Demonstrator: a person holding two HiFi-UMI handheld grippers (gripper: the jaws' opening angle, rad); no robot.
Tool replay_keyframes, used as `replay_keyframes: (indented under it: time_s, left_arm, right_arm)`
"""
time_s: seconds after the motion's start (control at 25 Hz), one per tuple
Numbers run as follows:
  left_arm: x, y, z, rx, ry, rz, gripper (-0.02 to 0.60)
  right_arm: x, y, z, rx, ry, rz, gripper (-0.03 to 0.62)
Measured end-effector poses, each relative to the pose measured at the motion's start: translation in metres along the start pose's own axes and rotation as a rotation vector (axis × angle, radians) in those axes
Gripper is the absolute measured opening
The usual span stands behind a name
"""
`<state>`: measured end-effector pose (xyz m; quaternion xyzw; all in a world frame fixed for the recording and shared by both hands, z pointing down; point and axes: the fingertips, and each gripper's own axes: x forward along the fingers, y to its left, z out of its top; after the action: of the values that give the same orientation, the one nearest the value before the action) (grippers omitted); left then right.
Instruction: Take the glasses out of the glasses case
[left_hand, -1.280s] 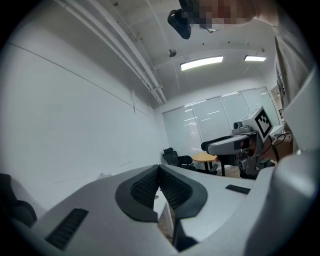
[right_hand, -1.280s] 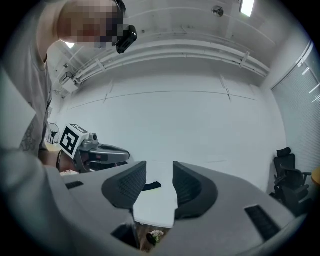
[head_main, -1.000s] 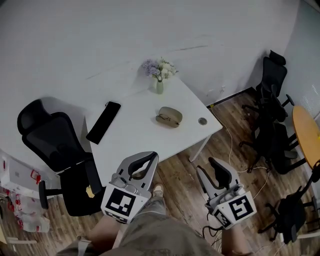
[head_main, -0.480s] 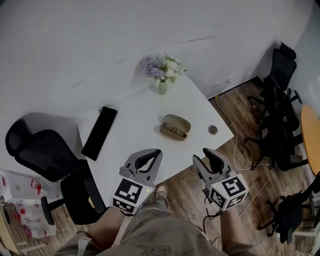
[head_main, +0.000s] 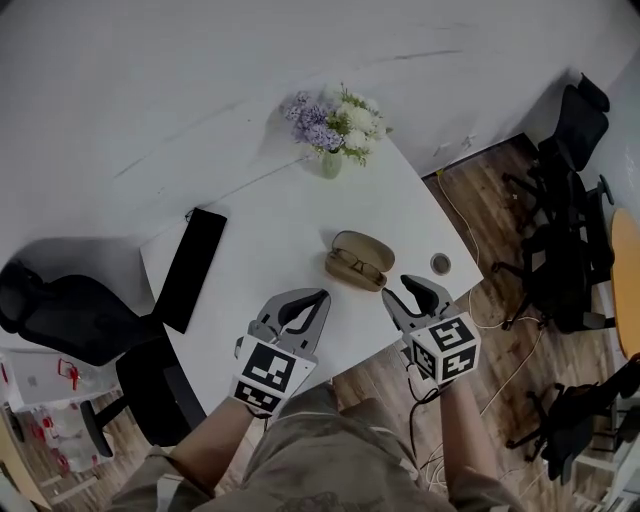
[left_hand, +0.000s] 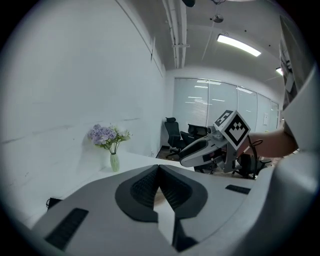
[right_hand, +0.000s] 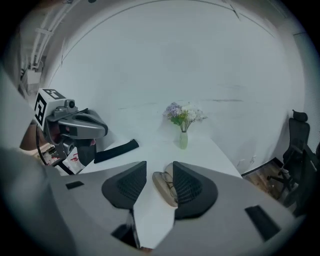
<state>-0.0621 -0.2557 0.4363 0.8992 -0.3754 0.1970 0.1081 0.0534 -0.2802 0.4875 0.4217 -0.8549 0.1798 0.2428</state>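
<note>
White table (head_main: 268, 255) with open glasses case (head_main: 358, 261)

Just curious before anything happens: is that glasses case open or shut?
Open: the glasses case lies spread on the table, with the glasses visible inside.

Your head camera looks steeply down from well above the white desk (head_main: 270, 250), with the left claw (head_main: 318, 298) and right claw (head_main: 412, 292) low in its frame. The left claw's camera sits close behind its jaws, facing almost level across the desk toward the office chairs (left_hand: 172, 132). The right claw's camera faces the wall (right_hand: 175, 65). All three views share the flowers (head_main: 340, 120). Head and right claw views share the glasses case (head_main: 357, 262).
</note>
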Motion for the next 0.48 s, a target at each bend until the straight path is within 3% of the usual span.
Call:
replay_keyframes:
  time_s: [0.48]
  left_arm:
    - [0.054, 0.032, -0.048, -0.117, 0.107, 0.021, 0.017]
  right_arm:
    - [0.106, -0.014, -0.051, -0.072, 0.231, 0.095, 0.187]
